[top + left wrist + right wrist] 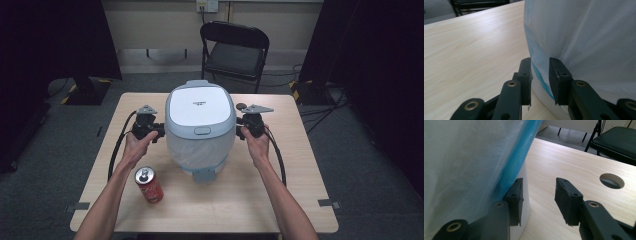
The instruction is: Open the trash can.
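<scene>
jaws pinch bag film; high view adds can.

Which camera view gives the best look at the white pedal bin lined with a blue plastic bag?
The high view: the white pedal bin lined with a blue plastic bag appears whole, with its lid and foot pedal, on the wooden table. The left gripper view and right gripper view give close-ups of its bag-covered side.

Looks like a lab or recording studio setup, not anyone's home. Black curtains hang on both sides, grey carpet floor, stand bases with hazard tape, cables on the right, one folding chair behind a plain wooden table.
</scene>
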A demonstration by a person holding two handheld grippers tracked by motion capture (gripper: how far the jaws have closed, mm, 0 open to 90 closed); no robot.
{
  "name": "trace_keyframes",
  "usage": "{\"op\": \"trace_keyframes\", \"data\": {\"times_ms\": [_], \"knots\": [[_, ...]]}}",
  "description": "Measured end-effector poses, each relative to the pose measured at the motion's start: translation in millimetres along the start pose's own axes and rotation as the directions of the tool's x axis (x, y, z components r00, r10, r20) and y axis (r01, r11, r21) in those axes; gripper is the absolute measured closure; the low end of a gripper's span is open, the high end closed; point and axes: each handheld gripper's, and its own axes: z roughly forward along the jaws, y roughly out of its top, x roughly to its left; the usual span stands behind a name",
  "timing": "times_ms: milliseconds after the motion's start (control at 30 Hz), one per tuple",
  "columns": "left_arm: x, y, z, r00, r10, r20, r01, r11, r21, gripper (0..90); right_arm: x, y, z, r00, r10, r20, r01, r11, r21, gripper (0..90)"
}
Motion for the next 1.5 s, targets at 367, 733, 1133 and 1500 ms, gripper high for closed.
{"op": "trace_keyframes", "data": {"times_ms": [367,733,1133,1500], "knots": [[-11.9,-11.6,-11.5,0.9935,0.045,0.105,-0.047,0.9988,0.015,65.4,14.0,-12.0,-26.1,0.9997,-0.020,-0.013,0.020,1.000,0.015,62.7],[15.4,-18.3,-9.4,0.9970,-0.078,-0.005,0.078,0.9970,-0.004,47.3,-3.3,-15.6,-16.6,0.9991,0.015,0.041,-0.016,1.000,0.020,44.4],[-10.5,1.8,0.2,0.9973,0.036,0.064,-0.036,0.9993,0.002,64.2,3.2,-11.2,-16.1,0.9991,0.023,-0.035,-0.024,1.000,-0.016,57.2],[-24.3,7.8,2.0,0.9795,0.096,0.177,-0.103,0.9942,0.030,66.9,12.0,-22.4,-50.1,0.9997,0.001,-0.024,0.000,1.000,0.026,55.2]]}}
